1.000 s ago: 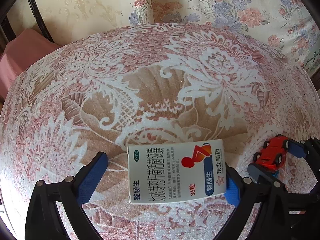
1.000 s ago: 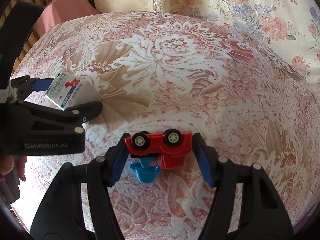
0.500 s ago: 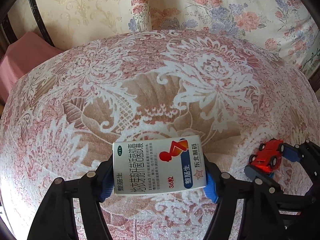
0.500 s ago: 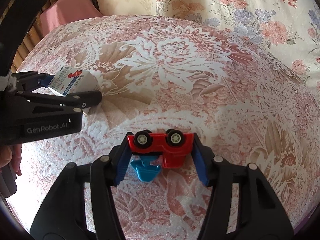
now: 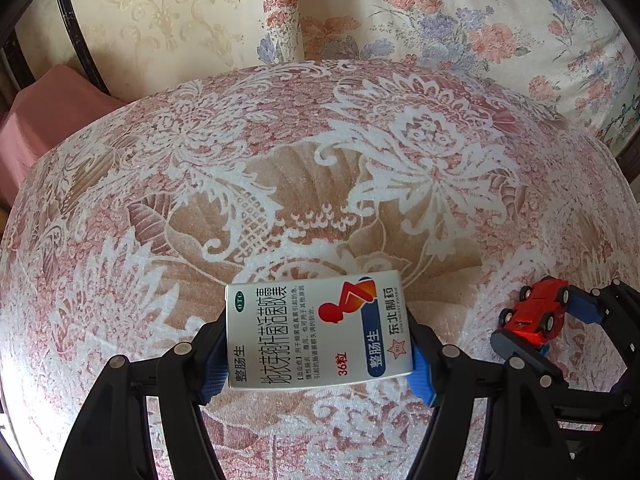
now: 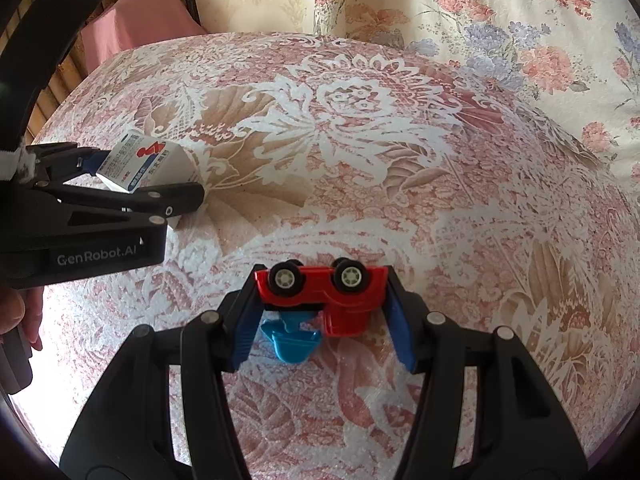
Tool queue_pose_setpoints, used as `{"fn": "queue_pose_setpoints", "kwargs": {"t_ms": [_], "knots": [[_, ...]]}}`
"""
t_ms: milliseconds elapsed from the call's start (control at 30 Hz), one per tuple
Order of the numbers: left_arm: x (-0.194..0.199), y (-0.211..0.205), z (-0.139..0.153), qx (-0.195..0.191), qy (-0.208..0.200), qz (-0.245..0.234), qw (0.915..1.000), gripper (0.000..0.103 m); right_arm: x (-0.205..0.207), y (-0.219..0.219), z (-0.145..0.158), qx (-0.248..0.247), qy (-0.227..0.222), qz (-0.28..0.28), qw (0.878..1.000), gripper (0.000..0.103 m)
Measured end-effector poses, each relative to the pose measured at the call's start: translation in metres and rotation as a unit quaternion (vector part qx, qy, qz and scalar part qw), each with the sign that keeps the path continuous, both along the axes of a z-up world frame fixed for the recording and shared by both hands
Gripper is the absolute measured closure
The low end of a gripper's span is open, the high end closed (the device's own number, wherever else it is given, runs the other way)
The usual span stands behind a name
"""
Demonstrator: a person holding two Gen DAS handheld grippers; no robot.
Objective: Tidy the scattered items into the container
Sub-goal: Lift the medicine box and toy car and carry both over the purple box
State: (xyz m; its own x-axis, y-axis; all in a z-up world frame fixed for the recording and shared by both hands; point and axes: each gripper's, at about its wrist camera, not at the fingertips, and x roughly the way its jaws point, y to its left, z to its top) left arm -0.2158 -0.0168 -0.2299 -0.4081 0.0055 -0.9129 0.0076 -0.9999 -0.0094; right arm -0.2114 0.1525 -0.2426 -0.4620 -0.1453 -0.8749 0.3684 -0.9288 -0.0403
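My left gripper (image 5: 316,356) is shut on a white medicine box (image 5: 318,332) with Chinese print, held a little above the patterned bedspread (image 5: 320,160). The box also shows in the right wrist view (image 6: 148,164), clamped between the left gripper's fingers (image 6: 160,200). My right gripper (image 6: 322,312) is shut on a red toy car (image 6: 320,284) lying on its side, wheels facing the camera, with a blue scoop part (image 6: 290,340) hanging below it. The car also shows in the left wrist view (image 5: 534,316). No container is in view.
Floral pillows (image 5: 460,12) lie along the far edge of the bed. A pink cushion (image 5: 44,120) and a dark metal bed frame (image 5: 72,12) are at the far left. A bamboo blind (image 6: 52,92) is at the left.
The left gripper closed on the medicine box and lifted it slightly. The right gripper closed tighter on the red car and both pulled back a little from the bedspread.
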Motion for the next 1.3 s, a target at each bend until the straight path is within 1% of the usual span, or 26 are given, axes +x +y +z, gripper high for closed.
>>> {"fn": "queue_pose_setpoints", "kwargs": {"t_ms": [333,700,967,1300], "knots": [[0.008,0.002,0.005,-0.001,0.0,-0.002,1.0,0.032,0.006,0.002,0.007,-0.006,0.002,-0.003,1.0,0.044],[0.027,0.006,0.017,0.0,0.003,-0.004,1.0,0.032,0.03,0.004,0.019,-0.011,0.003,-0.003,1.0,0.044],[0.053,0.009,0.026,-0.001,0.004,-0.009,1.0,0.032,0.053,0.008,0.027,-0.014,0.002,-0.007,1.0,0.044],[0.093,0.017,0.042,0.0,0.003,-0.027,0.9996,0.032,0.098,0.016,0.041,-0.019,-0.006,-0.017,1.0,0.044]]}}
